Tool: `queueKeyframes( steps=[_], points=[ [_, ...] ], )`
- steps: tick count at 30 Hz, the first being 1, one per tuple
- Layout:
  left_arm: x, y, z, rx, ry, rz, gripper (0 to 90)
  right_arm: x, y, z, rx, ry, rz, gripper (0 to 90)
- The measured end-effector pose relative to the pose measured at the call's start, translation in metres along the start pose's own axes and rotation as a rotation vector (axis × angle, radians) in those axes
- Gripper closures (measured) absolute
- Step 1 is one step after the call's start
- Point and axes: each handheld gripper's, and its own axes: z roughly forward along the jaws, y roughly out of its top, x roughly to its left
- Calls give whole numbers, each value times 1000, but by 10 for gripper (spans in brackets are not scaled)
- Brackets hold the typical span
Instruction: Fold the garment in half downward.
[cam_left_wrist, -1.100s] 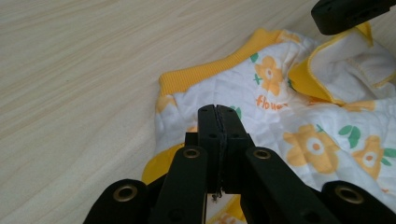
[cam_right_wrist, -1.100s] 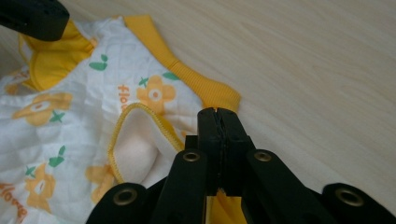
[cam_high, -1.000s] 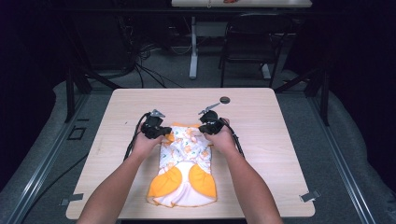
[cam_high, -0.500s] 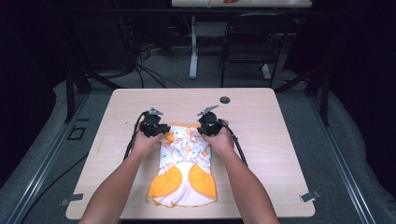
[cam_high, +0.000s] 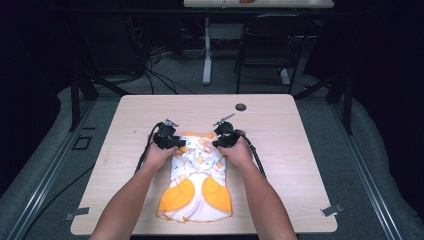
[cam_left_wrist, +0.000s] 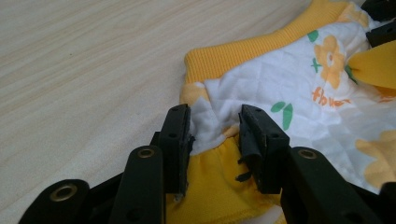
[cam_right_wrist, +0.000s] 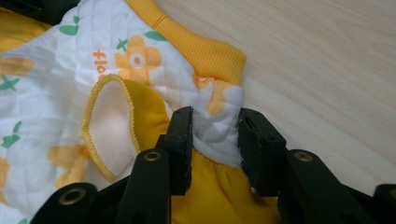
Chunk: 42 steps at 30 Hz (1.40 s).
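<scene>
A small quilted garment (cam_high: 197, 170), white with orange flowers and yellow ribbed trim, lies flat on the wooden table (cam_high: 300, 150). My left gripper (cam_high: 179, 145) is at its upper left corner. In the left gripper view that gripper (cam_left_wrist: 215, 121) is shut on a bunched fold of the garment (cam_left_wrist: 303, 93) just below the yellow collar band. At the upper right corner, my right gripper (cam_high: 218, 142) mirrors it. In the right gripper view it (cam_right_wrist: 215, 123) pinches a white fold of the garment (cam_right_wrist: 56, 93) beside a turned-over yellow sleeve opening.
A small black round cap (cam_high: 241, 107) sits in the table near its far edge. Bare wood lies to both sides of the garment. Beyond the table stand a dark chair (cam_high: 265, 45) and a white table leg (cam_high: 207, 50), with cables on the floor.
Both grippers have shifted slightly toward the person and sit a little lower on the garment's top corners. The garment has barely moved.
</scene>
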Motion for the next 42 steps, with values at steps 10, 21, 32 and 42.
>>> queueKeyframes(
  steps=[10,21,32,42],
  points=[
    [-1,0,-1,11,-13,2,765,4,-1,0,-6,19,-25,798],
    [-2,1,-4,21,-7,-2,842,11,3,-5,3,-1,-77,884],
    [-1,6,-30,-50,-16,5,850,16,11,-29,-60,8,-123,886],
    [-3,13,-52,-92,-21,36,852,17,13,-47,-117,2,-145,886]
  ],
)
